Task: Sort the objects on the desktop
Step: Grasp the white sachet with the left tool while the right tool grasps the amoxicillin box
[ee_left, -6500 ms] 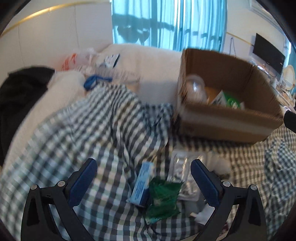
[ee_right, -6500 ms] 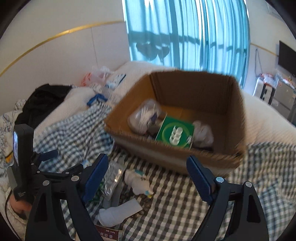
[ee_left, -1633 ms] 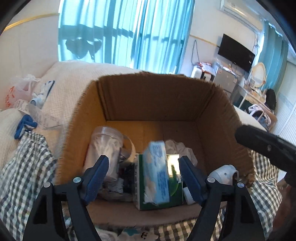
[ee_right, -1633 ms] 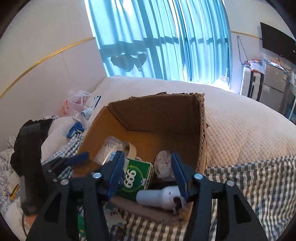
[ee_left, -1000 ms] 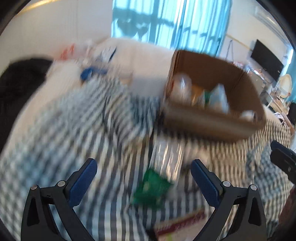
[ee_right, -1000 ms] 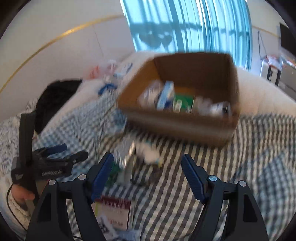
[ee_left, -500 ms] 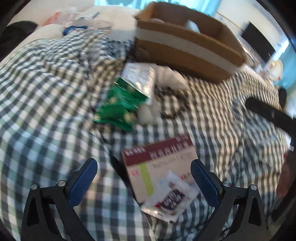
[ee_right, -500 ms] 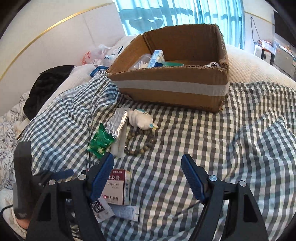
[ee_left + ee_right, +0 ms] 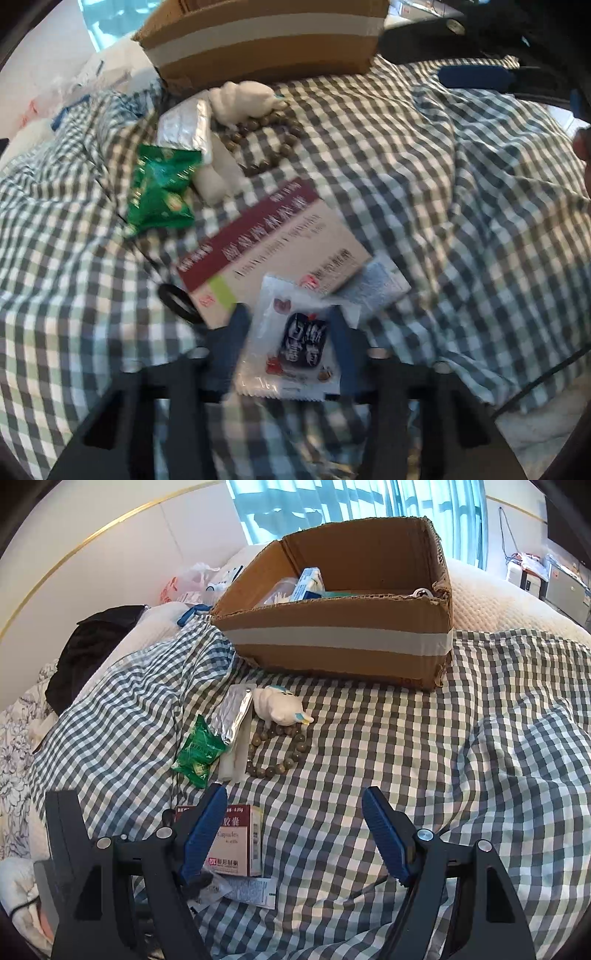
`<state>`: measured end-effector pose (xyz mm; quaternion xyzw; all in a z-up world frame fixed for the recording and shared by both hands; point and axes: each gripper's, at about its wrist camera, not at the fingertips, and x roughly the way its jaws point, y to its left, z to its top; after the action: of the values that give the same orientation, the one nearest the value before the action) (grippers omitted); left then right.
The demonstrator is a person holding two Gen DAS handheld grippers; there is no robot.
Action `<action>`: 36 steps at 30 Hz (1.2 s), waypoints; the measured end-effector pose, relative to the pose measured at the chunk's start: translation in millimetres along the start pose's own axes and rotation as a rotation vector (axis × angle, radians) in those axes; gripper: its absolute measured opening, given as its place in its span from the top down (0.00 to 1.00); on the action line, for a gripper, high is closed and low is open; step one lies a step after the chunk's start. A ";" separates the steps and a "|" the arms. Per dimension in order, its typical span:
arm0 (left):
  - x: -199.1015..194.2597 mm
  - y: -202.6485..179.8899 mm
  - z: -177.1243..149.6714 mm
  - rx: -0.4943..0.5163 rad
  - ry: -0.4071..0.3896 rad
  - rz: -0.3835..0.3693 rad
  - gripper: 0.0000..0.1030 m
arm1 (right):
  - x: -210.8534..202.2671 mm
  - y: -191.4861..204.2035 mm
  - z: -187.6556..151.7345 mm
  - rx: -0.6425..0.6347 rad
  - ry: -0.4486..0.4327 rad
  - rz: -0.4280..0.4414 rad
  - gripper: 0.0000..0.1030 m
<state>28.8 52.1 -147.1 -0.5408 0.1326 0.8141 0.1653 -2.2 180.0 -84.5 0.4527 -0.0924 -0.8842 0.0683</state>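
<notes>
Through my left wrist camera, my left hand-held gripper (image 9: 291, 347) points steeply down at the checked bedspread (image 9: 461, 221). Its jaws have just been closing and now stand narrow, with a small clear snack sachet (image 9: 291, 343) between the blue pads; the view is blurred, so I cannot tell whether the pads already press on it. The sachet lies partly over the corner of a maroon-and-white medicine box (image 9: 273, 243), and a pale blue-printed packet (image 9: 376, 288) pokes out from under that box on the right. Further up the bed lie a green snack bag (image 9: 162, 188), a silver foil blister pack (image 9: 184, 125), a white plush toy (image 9: 243, 99) and a bead bracelet (image 9: 266, 144), all clustered just below the cardboard box (image 9: 258, 40).

Through my right wrist camera, my right hand-held gripper (image 9: 295, 834) hangs above the bedspread (image 9: 480, 738) with its jaws wide and nothing between them. The medicine box (image 9: 236, 845) sits just behind its left finger. The green snack bag (image 9: 199, 753), foil blister pack (image 9: 234, 712), plush toy (image 9: 277, 705) and bead bracelet (image 9: 277, 753) lie between me and the cardboard box (image 9: 340, 638), which already holds a light blue pack (image 9: 308, 583) and other items.
</notes>
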 end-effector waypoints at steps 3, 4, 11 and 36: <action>-1.7 18.4 2.6 -0.069 -0.017 -0.064 0.77 | 3.0 0.2 -1.4 -0.002 0.009 -0.002 0.27; -3.2 24.9 3.6 -0.096 -0.028 -0.080 0.80 | 4.5 0.1 -1.9 -0.001 0.014 -0.003 0.27; -25.6 75.8 13.6 -0.246 -0.152 -0.039 0.92 | 12.3 0.4 -4.1 0.001 0.038 -0.006 0.27; 15.4 100.6 13.6 -0.301 -0.062 -0.057 0.92 | 120.3 35.5 -36.8 -0.014 0.329 0.201 0.23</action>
<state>-29.6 -32.2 -152.4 -0.5375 -0.0116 0.8360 0.1097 -40.8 117.1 -192.3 0.5793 -0.1185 -0.7875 0.1736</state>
